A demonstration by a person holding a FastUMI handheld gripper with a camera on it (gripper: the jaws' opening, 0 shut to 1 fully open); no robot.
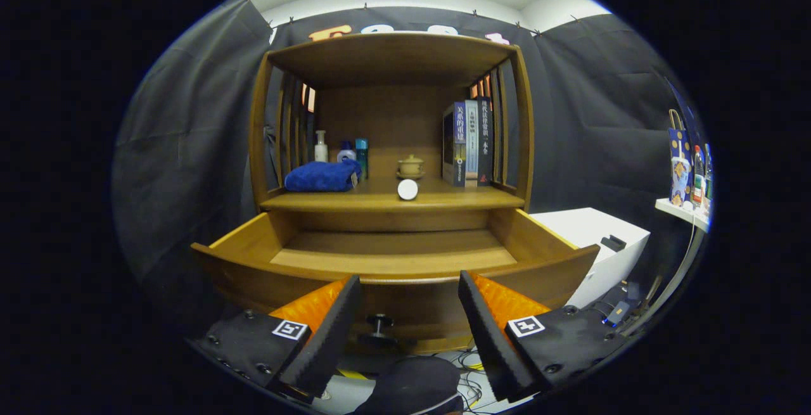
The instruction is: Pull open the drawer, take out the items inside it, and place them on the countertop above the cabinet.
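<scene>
The wooden cabinet's drawer (253, 237) is pulled out toward me, and its floor shows bare wood with nothing lying on it. Its round knob (378, 323) sits on the drawer front, between my fingers. My gripper (408, 288) is open, held in front of the drawer front with nothing between the fingers. On the countertop (456, 198) above the drawer lie a folded blue cloth (322, 176) at the left and a small white round object (408, 189) near the front edge, middle.
At the back of the countertop stand three small bottles (342, 149), a small lidded cup (410, 165) and a row of books (469, 142). A white box (595, 231) sits to the right of the drawer. A shelf with bottles (690, 180) hangs far right. Cables lie on the floor below.
</scene>
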